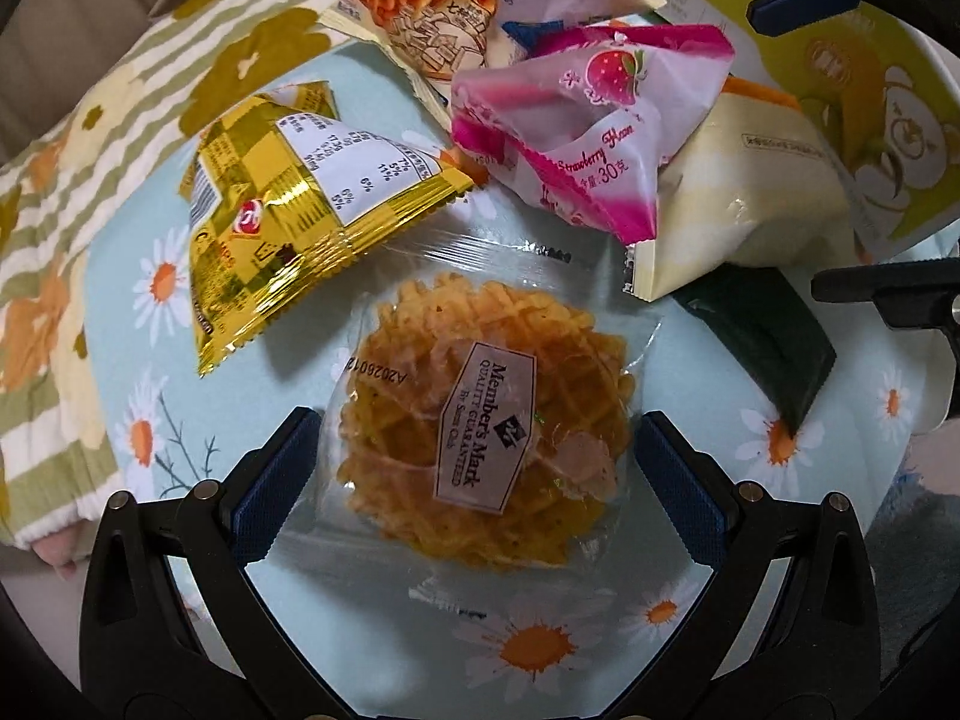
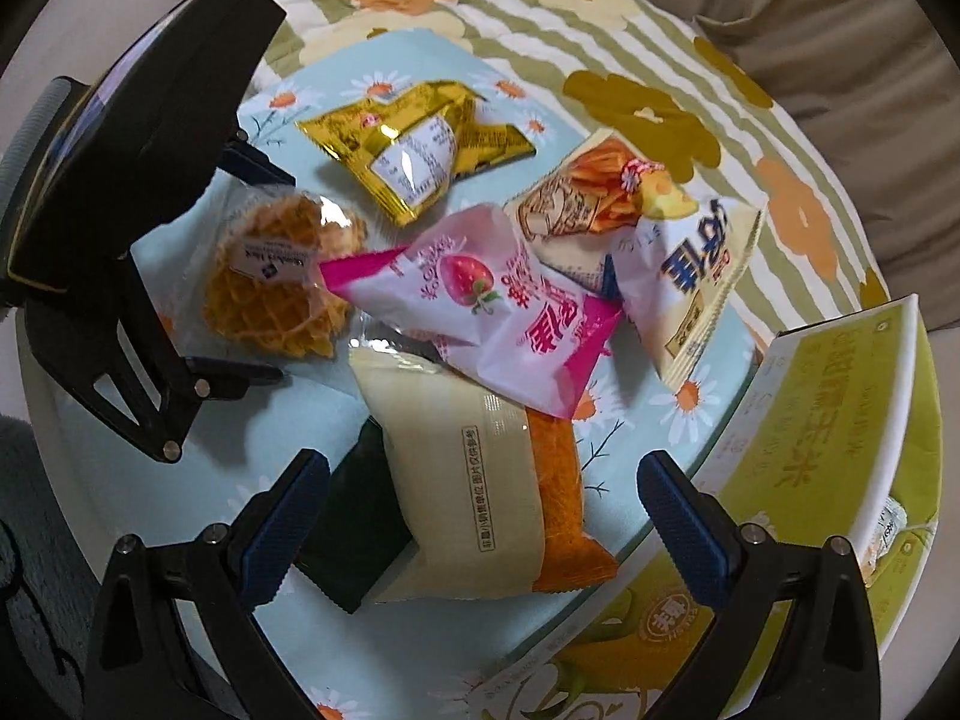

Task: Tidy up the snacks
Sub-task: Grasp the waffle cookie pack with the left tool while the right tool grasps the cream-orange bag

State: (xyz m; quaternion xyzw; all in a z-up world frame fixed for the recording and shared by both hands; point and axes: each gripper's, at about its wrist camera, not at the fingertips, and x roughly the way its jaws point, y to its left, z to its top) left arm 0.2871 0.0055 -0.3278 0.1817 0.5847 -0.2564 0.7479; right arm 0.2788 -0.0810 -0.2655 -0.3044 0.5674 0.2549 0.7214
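A wrapped round waffle cookie [image 1: 480, 414] lies on the daisy-print surface [image 1: 336, 618] between the fingers of my open left gripper [image 1: 480, 480]; it also shows in the right wrist view [image 2: 273, 282]. Beyond it lie a gold packet [image 1: 288, 210], a pink strawberry packet [image 1: 576, 120] and a cream packet [image 1: 738, 210]. My open right gripper [image 2: 480, 528] hovers over the cream packet [image 2: 462, 480], which lies on an orange packet [image 2: 558, 480] and a dark packet [image 2: 360, 528]. The left gripper's body [image 2: 138, 180] shows at the left of that view.
A yellow-green box [image 2: 828, 450] stands at the right edge, with its lid [image 2: 600, 648] lying in front. A chip-sticks packet [image 2: 660, 240] lies behind the pink packet [image 2: 480, 300]. A striped floral blanket [image 2: 660, 60] borders the far side.
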